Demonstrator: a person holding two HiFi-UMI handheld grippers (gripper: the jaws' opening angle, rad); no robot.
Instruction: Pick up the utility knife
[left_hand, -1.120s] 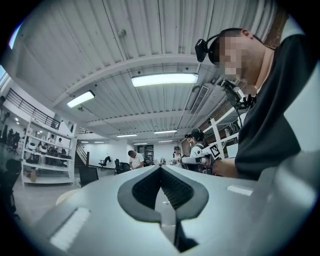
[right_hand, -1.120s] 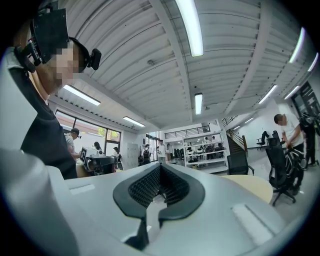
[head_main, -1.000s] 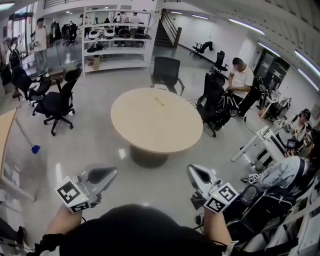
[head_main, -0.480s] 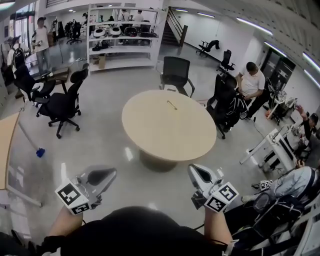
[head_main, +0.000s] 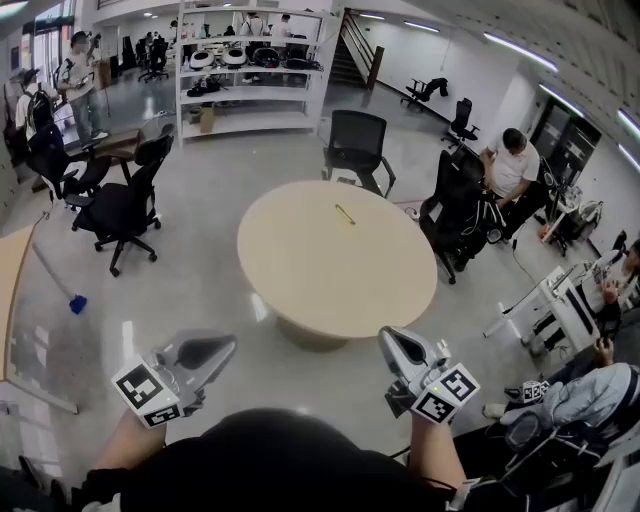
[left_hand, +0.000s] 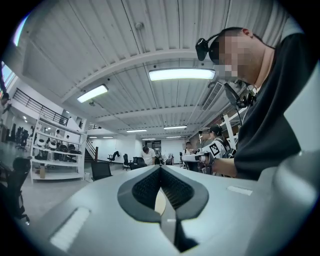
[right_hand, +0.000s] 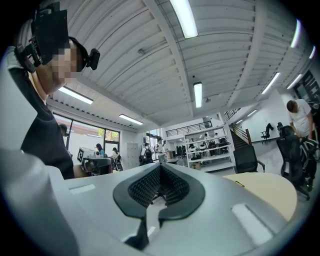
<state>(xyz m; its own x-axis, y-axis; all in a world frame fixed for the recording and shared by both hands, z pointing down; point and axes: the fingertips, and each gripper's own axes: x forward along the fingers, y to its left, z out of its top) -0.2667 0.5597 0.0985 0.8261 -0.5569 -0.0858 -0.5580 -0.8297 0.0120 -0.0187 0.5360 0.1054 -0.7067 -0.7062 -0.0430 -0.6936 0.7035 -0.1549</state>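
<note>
Currently the utility knife (head_main: 345, 213) is seen as a thin yellowish bar lying flat on the round table (head_main: 300, 290), towards the table's far side, angled, with nothing else noted on the top. At this range it is too small for its blade end to be told; the identification is taken from shape and colour only. A black office chair (head_main: 357, 145) stands just beyond the table, and white shelving (head_main: 250, 75) is noted further back.

Step in hand is judged to be the approach: both grippers are held low and level near the person's body, well apart from the table and the knife.

Handling notes, as judgement:
- The table edge should be reached first; the knife lies past the centre, so a long reach or a walk round is likely to be needed.
- One gripper should be opened before descent, not over the knife.
- The jaws should be set across the knife's narrow width and brought low, since the bar lies flat and may skid on the smooth top.

Left gripper (left_hand: 160, 167): jaws are seen closed tip to tip, nothing held between the pads. Right gripper (right_hand: 160, 167): jaws likewise closed together and empty.
</note>
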